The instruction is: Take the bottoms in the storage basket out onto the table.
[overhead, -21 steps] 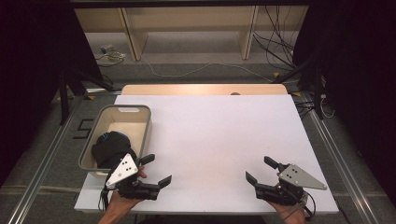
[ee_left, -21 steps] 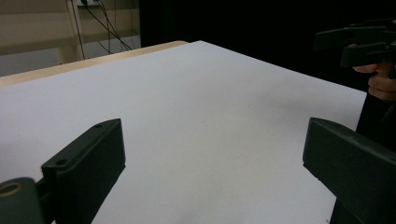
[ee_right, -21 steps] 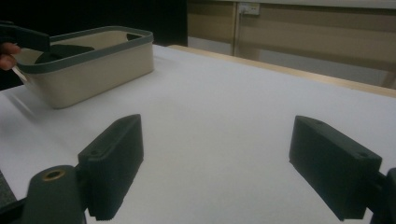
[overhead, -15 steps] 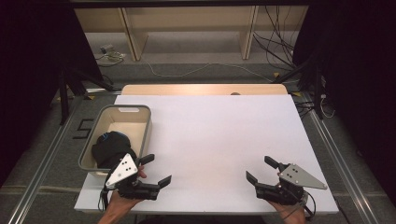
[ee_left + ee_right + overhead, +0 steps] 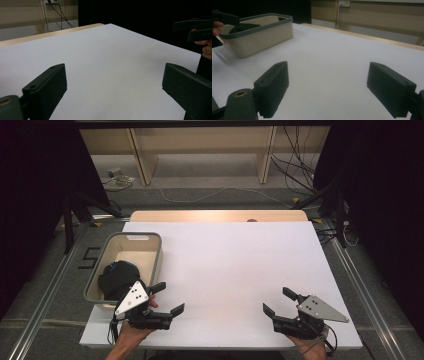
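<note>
A dark bundle (image 5: pixel 116 279), black with a hint of blue at its top, lies in the near end of a cream-coloured tub (image 5: pixel 150 251) at the left edge of the bench (image 5: pixel 235 265). It looks soft and rumpled, like folded cloth, though what it is cannot be told. The tub is a rounded rectangular plastic basin with a grey rim and a grip slot at its far end; its far half shows bare, pale floor.

The left gripper (image 5: pixel 166 299) hovers just beside the tub's near right corner, its fingers spread wide with nothing between them. The right gripper (image 5: pixel 280 302) sits well apart near the bench's right front corner, fingers likewise released and empty. Each carries blocky, matte black pads and a grey three-cornered plate on top.

The bench surface is a smooth, matte white sheet laid over a light wooden top, whose strip shows along the far edge. Between the two grippers lies only plain white surface. Beyond the bench stand pale wooden shelf legs (image 5: pixel 142 162) on grey carpet, with loose cables (image 5: pixel 295 165) trailing around them.
</note>
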A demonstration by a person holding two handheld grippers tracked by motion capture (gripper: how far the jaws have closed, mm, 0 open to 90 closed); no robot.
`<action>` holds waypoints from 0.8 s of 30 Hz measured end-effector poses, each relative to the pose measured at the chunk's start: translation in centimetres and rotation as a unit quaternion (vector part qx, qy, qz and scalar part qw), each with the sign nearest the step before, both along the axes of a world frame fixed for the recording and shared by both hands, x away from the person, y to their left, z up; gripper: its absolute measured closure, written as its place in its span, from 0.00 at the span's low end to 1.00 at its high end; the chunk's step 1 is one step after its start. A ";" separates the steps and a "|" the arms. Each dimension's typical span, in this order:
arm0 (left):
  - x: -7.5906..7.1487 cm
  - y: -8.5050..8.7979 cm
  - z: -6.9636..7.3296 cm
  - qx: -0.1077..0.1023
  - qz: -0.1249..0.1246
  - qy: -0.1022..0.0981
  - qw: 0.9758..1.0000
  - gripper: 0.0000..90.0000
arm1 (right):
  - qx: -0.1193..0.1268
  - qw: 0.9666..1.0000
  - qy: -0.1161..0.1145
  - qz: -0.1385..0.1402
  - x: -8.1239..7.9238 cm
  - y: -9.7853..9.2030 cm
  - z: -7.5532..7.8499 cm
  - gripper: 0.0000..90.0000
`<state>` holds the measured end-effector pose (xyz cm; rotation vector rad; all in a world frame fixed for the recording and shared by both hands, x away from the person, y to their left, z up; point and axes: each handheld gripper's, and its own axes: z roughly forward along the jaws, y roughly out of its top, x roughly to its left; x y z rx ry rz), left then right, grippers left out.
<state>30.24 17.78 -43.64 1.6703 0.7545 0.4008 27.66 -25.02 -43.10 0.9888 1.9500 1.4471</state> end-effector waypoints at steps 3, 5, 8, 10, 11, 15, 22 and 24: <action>0.4 0.0 0.2 -0.006 0.014 0.004 1.000 0.06 | 0.000 1.000 -0.002 0.000 -0.1 0.0 0.0 0.21; 0.7 0.0 0.3 -0.009 0.023 0.006 1.000 0.06 | 0.000 1.000 -0.002 -0.001 -0.1 -0.1 0.0 0.21; 1.1 -0.1 0.4 -0.009 0.034 0.008 0.999 0.06 | 0.002 1.000 0.000 -0.002 0.0 -0.1 0.0 0.21; 1.3 0.0 0.5 -0.007 0.040 0.008 0.999 0.06 | 0.001 1.000 0.000 -0.003 0.0 -0.1 0.0 0.21; 1.5 0.0 0.5 -0.007 0.042 0.008 0.999 0.06 | 0.002 1.000 0.000 -0.004 -0.1 -0.2 0.0 0.21; 1.8 0.3 0.8 -0.009 0.054 0.009 0.998 0.06 | 0.002 1.000 0.000 -0.007 -0.1 -0.3 0.1 0.21; 2.4 0.4 0.9 -0.003 0.067 0.015 0.998 0.06 | -0.001 1.000 -0.001 -0.006 -0.1 -0.2 0.0 0.21; 2.6 0.3 1.1 0.004 0.069 0.022 0.997 0.07 | 0.000 1.000 -0.001 -0.006 -0.1 -0.2 0.1 0.21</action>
